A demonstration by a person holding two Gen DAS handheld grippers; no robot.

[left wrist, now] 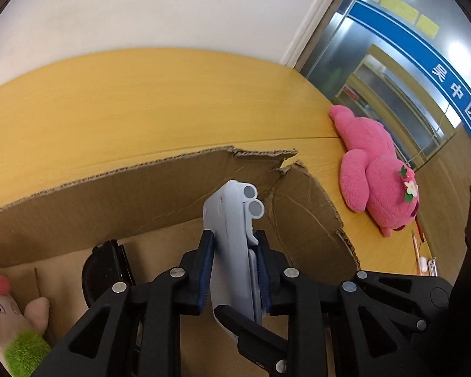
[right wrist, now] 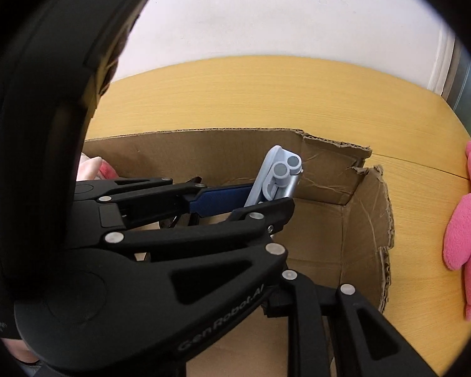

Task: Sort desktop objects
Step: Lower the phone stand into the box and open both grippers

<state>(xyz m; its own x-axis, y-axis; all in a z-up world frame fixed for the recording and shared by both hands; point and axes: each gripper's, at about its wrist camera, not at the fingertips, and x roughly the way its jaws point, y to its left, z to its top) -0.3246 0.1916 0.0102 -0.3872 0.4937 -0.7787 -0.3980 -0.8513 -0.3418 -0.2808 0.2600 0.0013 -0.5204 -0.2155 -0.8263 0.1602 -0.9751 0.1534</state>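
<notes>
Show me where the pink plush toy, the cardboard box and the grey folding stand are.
pink plush toy (left wrist: 376,169), left wrist view, on its body.
cardboard box (right wrist: 345,229), right wrist view, on its inner side wall.
grey folding stand (left wrist: 229,220), left wrist view, on its flat face.

Fixtures and surroundings:
- Table (left wrist: 110,110): light yellow-brown wood grain, curved far edge, with a thin seam (left wrist: 267,139) running across the top.
- Wall (left wrist: 172,9): plain white, directly behind the table in both views.
- Frame strip (left wrist: 317,15): white, upright, where the wall ends at the right.
- Glass partition (left wrist: 345,47): reflective, beside the frame strip.
- Blue band (left wrist: 402,44): runs across the glass and bears white Chinese characters.
- Yellow notes (left wrist: 398,8): a row just above the band.
- Shelving (left wrist: 376,94): seen dimly through the glass; contents are not legible.
</notes>
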